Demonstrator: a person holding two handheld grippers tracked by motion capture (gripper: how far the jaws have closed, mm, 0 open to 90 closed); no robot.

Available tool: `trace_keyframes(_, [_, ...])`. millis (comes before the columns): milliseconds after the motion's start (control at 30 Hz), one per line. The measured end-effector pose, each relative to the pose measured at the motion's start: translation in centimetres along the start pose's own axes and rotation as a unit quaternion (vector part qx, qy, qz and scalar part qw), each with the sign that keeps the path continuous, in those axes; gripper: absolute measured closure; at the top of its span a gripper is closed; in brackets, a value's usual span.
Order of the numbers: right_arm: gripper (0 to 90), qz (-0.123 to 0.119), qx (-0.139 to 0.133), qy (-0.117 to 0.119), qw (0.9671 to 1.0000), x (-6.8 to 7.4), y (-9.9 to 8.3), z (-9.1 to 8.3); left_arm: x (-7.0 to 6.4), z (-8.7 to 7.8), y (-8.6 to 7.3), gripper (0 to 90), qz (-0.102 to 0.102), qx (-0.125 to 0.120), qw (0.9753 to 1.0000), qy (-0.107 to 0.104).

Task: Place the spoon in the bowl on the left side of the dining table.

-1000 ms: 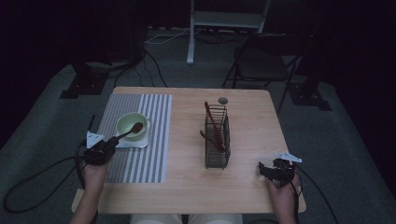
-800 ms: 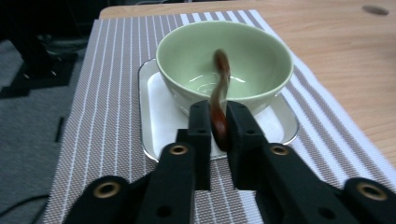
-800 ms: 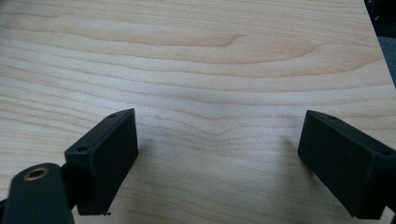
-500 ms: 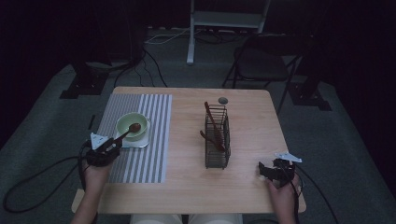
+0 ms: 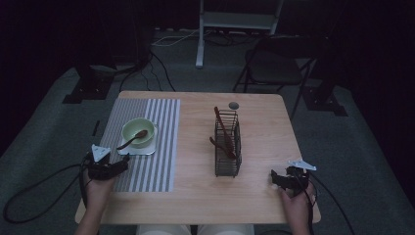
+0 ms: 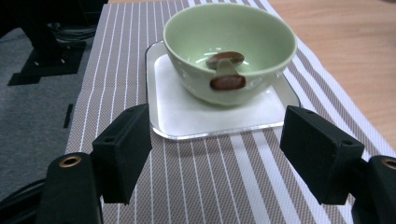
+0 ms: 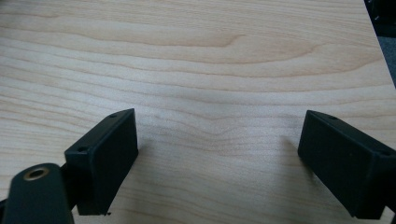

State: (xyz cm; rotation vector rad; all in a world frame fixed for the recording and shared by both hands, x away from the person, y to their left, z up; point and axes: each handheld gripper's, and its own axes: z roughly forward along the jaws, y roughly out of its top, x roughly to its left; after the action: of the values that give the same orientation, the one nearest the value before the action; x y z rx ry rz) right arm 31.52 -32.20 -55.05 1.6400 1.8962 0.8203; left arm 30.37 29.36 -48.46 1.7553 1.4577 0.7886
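Pale wooden table (image 5: 195, 196) seen from above, bearing a grey striped placemat (image 5: 147, 161) on its left half. On the placemat: square white saucer (image 5: 147, 147) carrying a green bowl (image 5: 138, 129); in the bowl, a brown wooden spoon (image 5: 132, 140). At table centre, well apart from the bowl, a black wire basket (image 5: 227, 147) holding upright brown utensils (image 5: 222, 129); small dark round disc (image 5: 234, 105) near the far edge. Beyond the table, a dark folding chair (image 5: 274, 68) and cables on grey carpet.

Left gripper (image 5: 122, 161) at the near left corner of the placemat, jaws wide apart and holding nothing, aimed at the bowl. In the left gripper view, left gripper (image 6: 215, 154) framing the saucer (image 6: 187, 116) and bowl (image 6: 229, 32), with bare striped mat between jaws and saucer; nothing in the way. Right gripper (image 5: 276, 177) low over bare wood near the right front corner, jaws likewise spread and empty; right gripper (image 7: 217, 154) over plain table (image 7: 196, 60) in its own view.

Compared with one second ago: left gripper drawn back from the spoon handle toward the near table edge; spoon left lying in the bowl; right gripper unchanged.

Spoon (image 6: 224, 70): long axis running from bowl centre toward the near left, scoop end down inside the bowl, handle resting over the rim and pointing at the left gripper, tilted upward at the handle end.
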Motion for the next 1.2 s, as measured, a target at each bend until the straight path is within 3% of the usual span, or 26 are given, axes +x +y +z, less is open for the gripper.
trace_keyframes(67, [11.4, 0.000, 0.000, 0.000, 1.0000, 0.0, 0.0, 0.0, 0.0, -0.2, -0.3, 18.2, 0.000, 0.007, 1.0000, -0.002])
trace_keyframes(333, [11.4, 0.000, 0.000, 0.000, 1.0000, 0.0, 0.0, 0.0, 0.2, -1.4, -1.8, 18.0, -0.002, -0.003, 1.0000, -0.007])
trace_keyframes(467, [11.4, 0.000, 0.000, 0.000, 1.0000, 0.0, 0.0, 0.0, 0.4, -1.8, -2.6, 10.2, -0.001, 0.001, 0.9999, -0.014])
trace_keyframes(600, [11.4, 0.000, 0.000, 0.000, 1.0000, 0.0, 0.0, 0.0, 0.4, -2.4, -3.5, 10.1, 0.009, -0.015, 0.9998, -0.001])
trace_keyframes(800, [11.4, 0.000, 0.000, 0.000, 1.0000, 0.0, 0.0, 0.0, 0.9, -3.2, -5.3, 9.8, 0.009, -0.008, 0.9999, 0.006])
trace_keyframes(867, [11.4, 0.000, 0.000, 0.000, 1.0000, 0.0, 0.0, 0.0, 1.1, -3.4, -5.9, 1.1, 0.004, -0.006, 1.0000, 0.006])
trace_keyframes(933, [11.4, 0.000, 0.000, 0.000, 1.0000, 0.0, 0.0, 0.0, 1.3, -3.6, -6.4, 0.6, 0.010, -0.010, 0.9999, 0.009])
trace_keyframes(1033, [11.4, 0.000, 0.000, 0.000, 1.0000, 0.0, 0.0, 0.0, 1.8, -4.2, -7.0, 0.6, -0.003, -0.019, 0.9998, -0.009])
trace_keyframes(1100, [11.4, 0.000, 0.000, 0.000, 1.0000, 0.0, 0.0, 0.0, 2.0, -4.6, -7.3, 0.7, 0.001, -0.028, 0.9996, -0.007])
trace_keyframes(1200, [11.4, 0.000, 0.000, 0.000, 1.0000, 0.0, 0.0, 0.0, 2.4, -5.1, -7.9, 0.7, 0.006, -0.022, 0.9997, -0.004])
